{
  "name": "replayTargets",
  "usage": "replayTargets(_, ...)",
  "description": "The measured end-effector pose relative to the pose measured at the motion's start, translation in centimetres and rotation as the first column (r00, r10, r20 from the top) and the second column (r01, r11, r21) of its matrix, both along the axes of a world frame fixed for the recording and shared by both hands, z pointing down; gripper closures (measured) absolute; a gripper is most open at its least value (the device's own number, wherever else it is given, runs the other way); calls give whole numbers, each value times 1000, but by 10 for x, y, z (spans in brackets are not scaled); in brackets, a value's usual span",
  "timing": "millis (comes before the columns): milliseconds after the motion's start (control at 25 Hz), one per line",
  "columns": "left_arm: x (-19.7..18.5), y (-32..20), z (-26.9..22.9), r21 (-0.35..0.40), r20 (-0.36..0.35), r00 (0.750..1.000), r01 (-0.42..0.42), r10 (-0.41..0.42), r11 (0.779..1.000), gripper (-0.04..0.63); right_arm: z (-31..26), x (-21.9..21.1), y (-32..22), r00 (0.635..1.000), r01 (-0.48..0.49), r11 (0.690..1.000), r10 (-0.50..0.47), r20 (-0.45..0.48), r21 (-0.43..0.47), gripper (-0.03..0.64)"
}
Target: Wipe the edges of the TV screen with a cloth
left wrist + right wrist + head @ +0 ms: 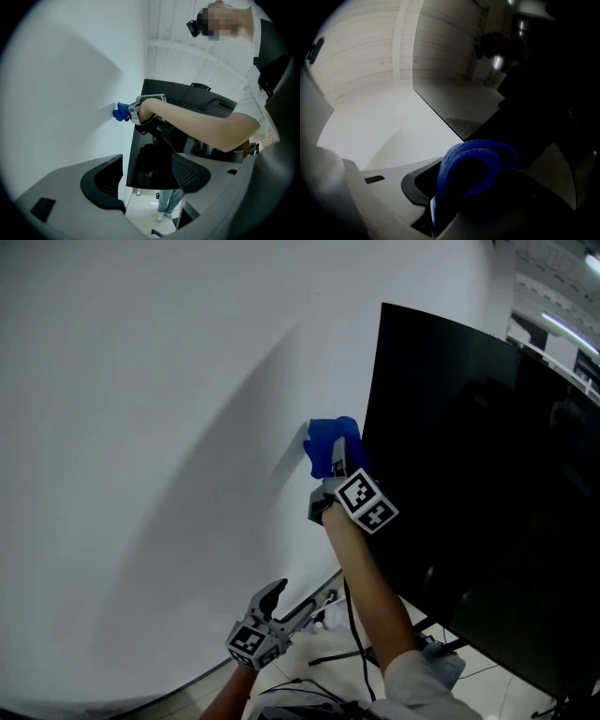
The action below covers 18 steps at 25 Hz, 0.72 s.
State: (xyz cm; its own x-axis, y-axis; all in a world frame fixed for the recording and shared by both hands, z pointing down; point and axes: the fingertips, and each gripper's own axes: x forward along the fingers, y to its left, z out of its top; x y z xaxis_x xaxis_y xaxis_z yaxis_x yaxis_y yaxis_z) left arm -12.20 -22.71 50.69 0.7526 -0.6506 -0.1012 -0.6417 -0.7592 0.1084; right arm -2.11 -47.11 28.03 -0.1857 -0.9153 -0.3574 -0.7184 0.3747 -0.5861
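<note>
A large black TV screen (478, 493) stands by a white wall. My right gripper (336, 463) is shut on a folded blue cloth (328, 442), held against the screen's left edge about halfway up. In the right gripper view the blue cloth (476, 171) bulges between the jaws, with the TV edge (440, 115) running diagonally just beyond. My left gripper (281, 601) hangs low near the floor, open and holding nothing. In the left gripper view the TV (154, 154), the bare arm and the cloth (122, 112) show from below.
A white wall (150, 427) fills the left side of the head view. The TV's stand legs and cables (361, 638) lie on the tiled floor under the screen. A person's legs (169, 201) show beneath the screen in the left gripper view.
</note>
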Motion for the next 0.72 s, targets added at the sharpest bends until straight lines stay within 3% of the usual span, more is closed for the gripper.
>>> replayTargets(160, 8, 10, -12, 28, 7, 1000, -23, 23, 999, 288, -58, 0, 3, 1000, -14, 996, 15, -20, 88, 534)
replayTargets(400, 3, -2, -31, 65, 17, 999, -44, 43, 997, 288, -178, -7, -17, 982, -67, 977, 101, -159, 202, 534)
replayTargets(600, 10, 1, -34, 74, 8, 998, -55, 55, 996, 288, -260, -8, -14, 996, -17, 971, 37, -82, 237, 534)
replayTargets(720, 15, 5, -59, 55, -41, 998, -47, 49, 997, 288, -293, -7, -7, 999, -7, 970, 17, -39, 242, 534)
